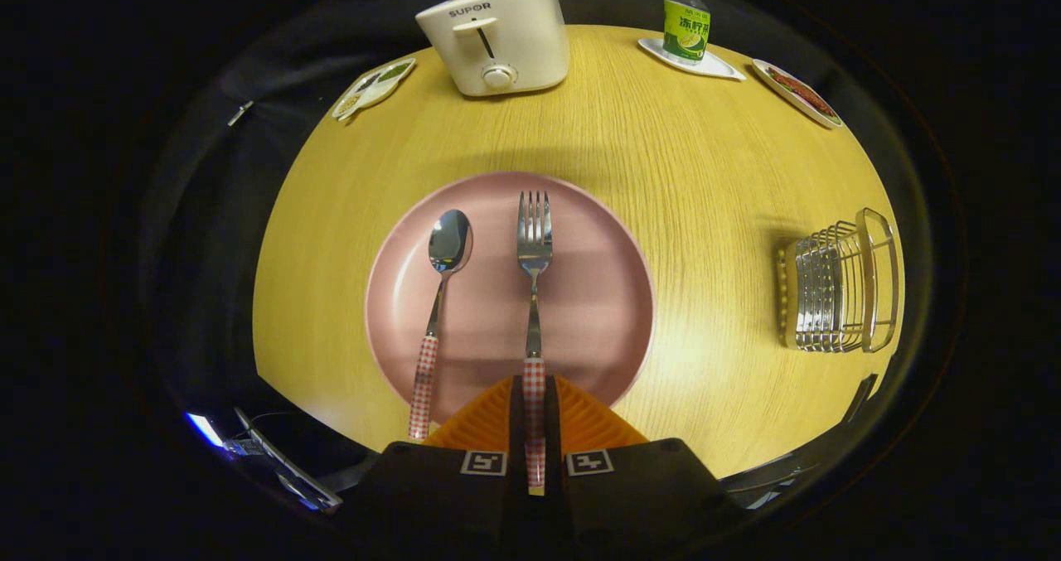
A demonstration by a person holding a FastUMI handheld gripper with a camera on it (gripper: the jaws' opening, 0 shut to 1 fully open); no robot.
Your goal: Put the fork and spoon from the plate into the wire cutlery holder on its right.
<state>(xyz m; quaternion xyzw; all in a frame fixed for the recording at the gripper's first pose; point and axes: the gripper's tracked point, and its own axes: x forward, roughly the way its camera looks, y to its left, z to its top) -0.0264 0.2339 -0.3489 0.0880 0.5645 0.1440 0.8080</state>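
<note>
1. Gripper view, writing: the white toaster (497, 39) at the far edge of the wooden table (704, 171) reads "SUPOR" on its front. I cannot make out the print on the green-labelled bottle (686, 22), which stands on a small white tray (713, 65).
2. Gripper view, task things: the fork (534, 296) and spoon (439, 304) lie side by side on the pink plate (597, 296), spoon to the left. Both are shiny metal with red-and-white checked handles, heads pointing away from me.
3. The wire cutlery holder (841, 292) sits well to the plate's right, apart from it.
4. My gripper (535, 403) has its fingers drawn close on either side of the fork's checked handle, which runs between them; I read it as clamped on the handle.
</note>
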